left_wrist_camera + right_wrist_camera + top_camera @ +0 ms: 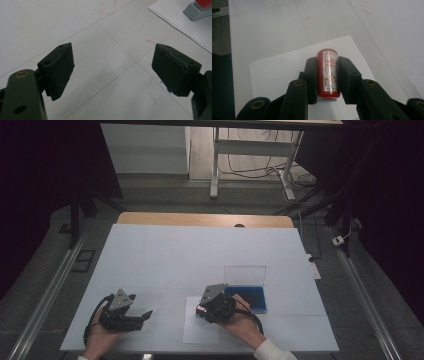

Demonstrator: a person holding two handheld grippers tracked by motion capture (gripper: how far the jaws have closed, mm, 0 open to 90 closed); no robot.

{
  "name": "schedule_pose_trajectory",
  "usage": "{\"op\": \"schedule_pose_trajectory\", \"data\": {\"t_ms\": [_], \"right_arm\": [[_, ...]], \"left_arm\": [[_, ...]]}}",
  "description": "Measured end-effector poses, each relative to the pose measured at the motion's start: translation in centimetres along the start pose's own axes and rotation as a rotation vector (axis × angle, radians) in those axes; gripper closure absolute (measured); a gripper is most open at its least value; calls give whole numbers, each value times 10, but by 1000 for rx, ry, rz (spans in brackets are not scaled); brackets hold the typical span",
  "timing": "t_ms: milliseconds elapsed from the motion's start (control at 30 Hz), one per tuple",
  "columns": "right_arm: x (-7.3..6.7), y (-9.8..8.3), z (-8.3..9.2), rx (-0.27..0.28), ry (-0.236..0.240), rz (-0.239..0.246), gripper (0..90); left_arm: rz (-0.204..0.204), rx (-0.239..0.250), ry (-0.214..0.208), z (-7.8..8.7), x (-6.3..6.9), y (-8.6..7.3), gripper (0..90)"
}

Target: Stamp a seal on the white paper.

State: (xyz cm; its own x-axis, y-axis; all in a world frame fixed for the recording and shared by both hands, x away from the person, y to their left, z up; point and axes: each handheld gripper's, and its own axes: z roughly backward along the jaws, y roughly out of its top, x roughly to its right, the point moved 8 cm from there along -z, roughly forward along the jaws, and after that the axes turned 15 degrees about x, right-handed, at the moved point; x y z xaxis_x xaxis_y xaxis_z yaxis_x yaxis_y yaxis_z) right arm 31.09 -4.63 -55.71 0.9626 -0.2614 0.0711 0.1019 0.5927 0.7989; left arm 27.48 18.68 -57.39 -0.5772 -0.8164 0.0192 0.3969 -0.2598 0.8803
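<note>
Right claw (327,75) clamps a red stamp (328,72) with white label and red characters, over a white paper sheet (282,72) on the surface (165,255). Blue ink pad box (252,298) with clear lid raised sits just beside it. Left claw (112,72) wide open, nothing between its jaws, near the surface's left front.

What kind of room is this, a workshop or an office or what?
Probably a lab or recording setup, not an office. A white-covered table stands between dark curtains, loose cables lie on the floor behind, and a person's hands hold a left gripper and a right gripper.
</note>
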Motion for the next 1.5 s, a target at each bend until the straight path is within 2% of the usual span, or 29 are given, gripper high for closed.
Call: {"op": "schedule_pose_trajectory", "data": {"t_ms": [333, 1500], "right_arm": [[1, 0, -1, -7, 8, -17, 697], [0, -3, -3, -47, 4, 1, 703]], "left_arm": [[-3, -1, 2, 0, 1, 0, 184], [-4, -2, 4, 0, 2, 0, 184]]}}
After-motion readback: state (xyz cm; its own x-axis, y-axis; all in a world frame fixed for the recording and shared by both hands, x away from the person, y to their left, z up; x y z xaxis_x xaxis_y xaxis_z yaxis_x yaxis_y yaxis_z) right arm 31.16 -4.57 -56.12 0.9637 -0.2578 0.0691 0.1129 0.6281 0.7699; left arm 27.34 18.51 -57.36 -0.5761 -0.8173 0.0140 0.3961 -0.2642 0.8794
